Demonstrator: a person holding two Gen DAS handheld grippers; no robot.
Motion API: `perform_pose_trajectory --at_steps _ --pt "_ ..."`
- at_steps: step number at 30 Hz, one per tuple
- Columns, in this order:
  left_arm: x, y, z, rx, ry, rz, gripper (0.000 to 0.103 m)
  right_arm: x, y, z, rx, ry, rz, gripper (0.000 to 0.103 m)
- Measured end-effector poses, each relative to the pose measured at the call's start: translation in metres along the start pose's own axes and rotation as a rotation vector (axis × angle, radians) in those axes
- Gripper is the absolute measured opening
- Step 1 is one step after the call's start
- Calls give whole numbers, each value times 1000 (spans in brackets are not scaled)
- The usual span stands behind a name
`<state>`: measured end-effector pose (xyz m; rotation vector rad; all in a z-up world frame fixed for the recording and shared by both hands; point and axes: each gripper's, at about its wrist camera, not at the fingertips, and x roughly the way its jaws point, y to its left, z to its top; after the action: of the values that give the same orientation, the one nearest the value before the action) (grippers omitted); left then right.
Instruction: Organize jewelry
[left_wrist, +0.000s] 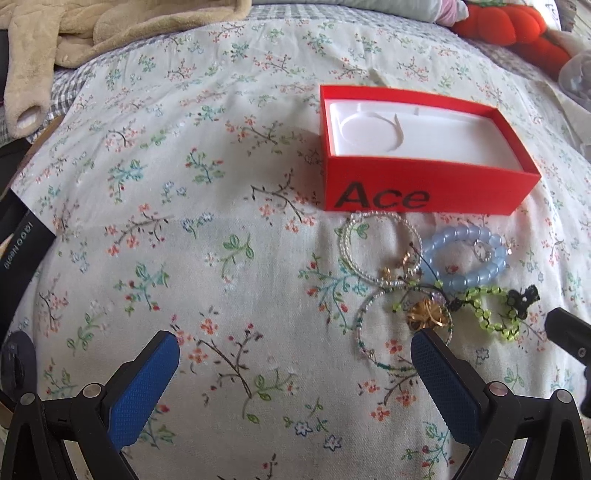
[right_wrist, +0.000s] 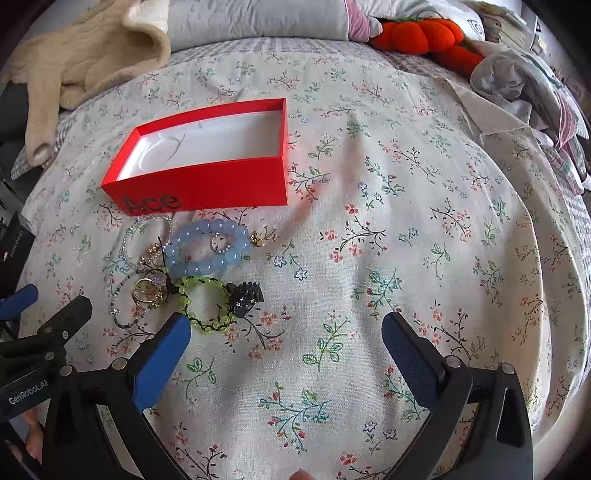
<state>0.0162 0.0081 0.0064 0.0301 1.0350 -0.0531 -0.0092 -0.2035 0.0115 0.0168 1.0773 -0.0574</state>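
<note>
A red open box marked "Ace" with a white insert lies on the floral bedspread. In front of it is a heap of jewelry: a light blue bead bracelet, a green bead bracelet, a clear bead bracelet, a gold wire ring, a black hair clip. My left gripper is open and empty, left of the heap. My right gripper is open and empty, right of it.
A beige fleece garment lies at the back left. An orange plush and crumpled clothes lie at the back right. A small flower charm lies right of the blue bracelet.
</note>
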Motion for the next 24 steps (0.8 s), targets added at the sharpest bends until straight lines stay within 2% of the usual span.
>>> perform_pose_trajectory --at_steps 4,9,12,14,15,17,18,21,23,24 --pt "-3 4 20 -3 -7 5 103 -10 -7 18 8 5 -15 103" --pt "7 4 49 -10 28 -50 103 -14 -11 49 -14 19 -17 103" --pt "21 5 59 -22 71 -105 103 -6 -11 61 -15 36 27 103" --pt "31 9 60 -58 88 -156 99 4 -13 64 -2 47 73 101" --pt "36 11 60 -76 107 -188 96 10 -13 63 8 55 97 98" --pt "47 12 61 -97 152 -268 85 24 -14 62 29 112 158 84" --pt "51 12 62 -105 161 -295 84 29 -14 62 35 136 201 81" --pt "60 12 63 -115 173 -354 69 40 -16 65 55 156 284 64" --pt "65 13 64 -124 193 -388 45 48 -17 66 70 176 319 45" --pt "69 13 65 -130 207 -406 41 52 -17 66 80 190 335 40"
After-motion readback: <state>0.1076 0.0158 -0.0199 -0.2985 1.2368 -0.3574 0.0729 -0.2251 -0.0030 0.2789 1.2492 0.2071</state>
